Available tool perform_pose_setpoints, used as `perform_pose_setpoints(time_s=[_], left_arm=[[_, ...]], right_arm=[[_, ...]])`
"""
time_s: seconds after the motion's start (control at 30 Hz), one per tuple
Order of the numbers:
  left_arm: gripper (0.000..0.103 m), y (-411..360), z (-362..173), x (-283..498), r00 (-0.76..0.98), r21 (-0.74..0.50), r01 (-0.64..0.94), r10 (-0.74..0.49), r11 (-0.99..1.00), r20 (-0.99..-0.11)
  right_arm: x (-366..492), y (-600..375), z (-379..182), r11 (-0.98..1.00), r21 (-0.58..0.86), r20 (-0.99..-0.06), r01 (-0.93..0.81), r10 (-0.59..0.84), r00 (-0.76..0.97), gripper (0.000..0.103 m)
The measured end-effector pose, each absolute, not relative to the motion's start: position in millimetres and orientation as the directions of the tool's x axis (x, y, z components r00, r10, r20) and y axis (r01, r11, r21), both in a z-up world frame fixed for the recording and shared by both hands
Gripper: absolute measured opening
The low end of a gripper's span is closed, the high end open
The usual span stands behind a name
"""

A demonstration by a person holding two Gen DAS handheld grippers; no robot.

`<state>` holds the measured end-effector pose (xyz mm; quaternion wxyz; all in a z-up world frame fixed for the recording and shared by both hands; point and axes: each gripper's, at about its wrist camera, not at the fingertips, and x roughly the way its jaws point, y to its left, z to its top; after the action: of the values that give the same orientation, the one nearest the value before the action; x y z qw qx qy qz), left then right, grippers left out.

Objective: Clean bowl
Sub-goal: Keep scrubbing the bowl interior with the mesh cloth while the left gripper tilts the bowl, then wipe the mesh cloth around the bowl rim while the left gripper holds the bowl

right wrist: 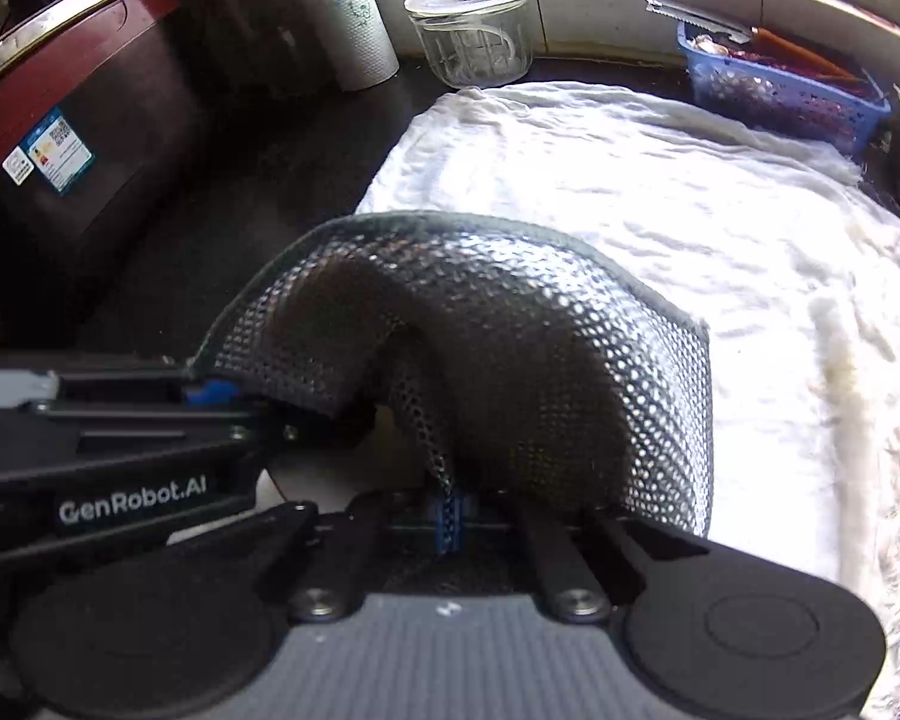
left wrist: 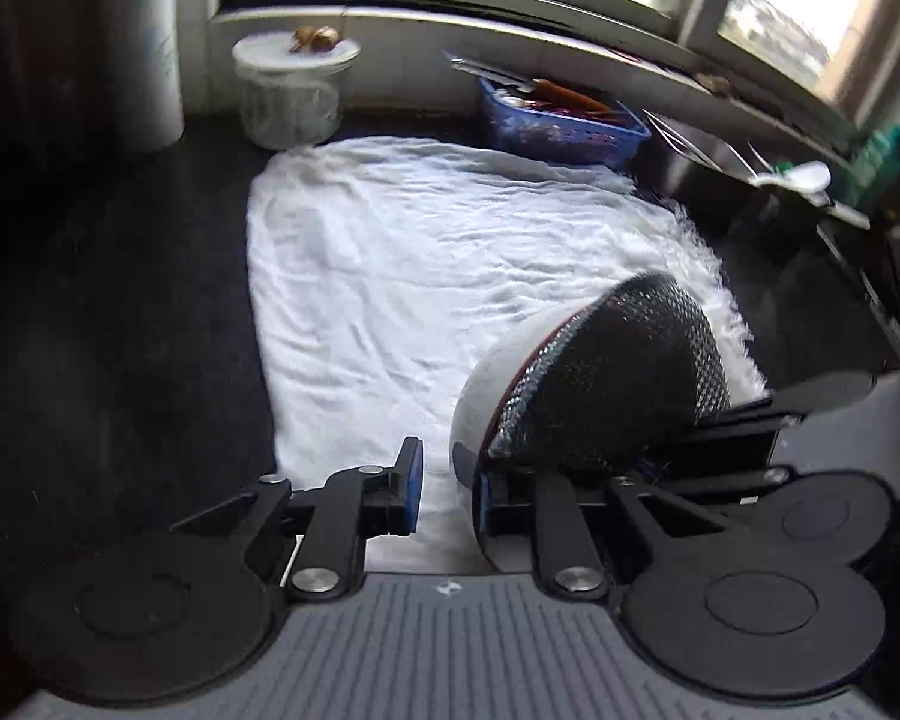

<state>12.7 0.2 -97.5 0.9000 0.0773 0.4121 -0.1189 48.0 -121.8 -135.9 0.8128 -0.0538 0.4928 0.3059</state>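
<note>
A white bowl (left wrist: 480,384) sits tilted against the right finger of my left gripper (left wrist: 447,489), above a white towel (left wrist: 390,276). The jaws stand apart with a gap between the left pad and the bowl's rim. A silvery mesh scrubbing cloth (left wrist: 618,372) covers the bowl's right side. My right gripper (right wrist: 450,516) is shut on this mesh cloth (right wrist: 510,348), which drapes forward over its fingers and hides most of the bowl. A small white patch of the bowl (right wrist: 306,483) shows under the cloth. The left gripper's body (right wrist: 120,462) lies at the left of the right wrist view.
A glass jar with a lid (left wrist: 291,93) and a paper towel roll (left wrist: 141,54) stand at the back. A blue basket of utensils (left wrist: 561,120) is at the back right. A sink (left wrist: 810,276) lies right of the towel. A dark red cooker (right wrist: 72,138) stands at the left.
</note>
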Motion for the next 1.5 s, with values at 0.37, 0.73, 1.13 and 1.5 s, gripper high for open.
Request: perform_pose_setpoints(time_s=[0.37,0.73,1.13,1.5], left_arm=[[0.008,30.8,-95.0,25.3,0.611,-0.291,0.051,-0.260,0.956,-0.748],[0.012,79.3,-131.3,20.7,0.550,-0.624,-0.295,-0.405,0.724,-0.730],[0.015,14.3,-95.8,16.7,0.578,-0.077,0.171,-0.164,0.982,-0.800],[0.008,23.4,-100.0,27.0,0.655,-0.296,0.102,-0.288,0.950,-0.698]], right_arm=[[54.4,-127.9,-126.0,0.823,0.121,-0.823,-0.555,0.396,0.408,0.001],[63.4,-123.0,-137.3,0.792,0.429,-0.794,-0.435,0.560,0.236,0.001],[56.1,-118.7,-132.4,0.808,0.222,-0.836,-0.546,0.446,0.320,0.002],[54.9,-132.3,-104.3,0.835,0.039,-0.781,-0.548,0.368,0.505,0.002]])
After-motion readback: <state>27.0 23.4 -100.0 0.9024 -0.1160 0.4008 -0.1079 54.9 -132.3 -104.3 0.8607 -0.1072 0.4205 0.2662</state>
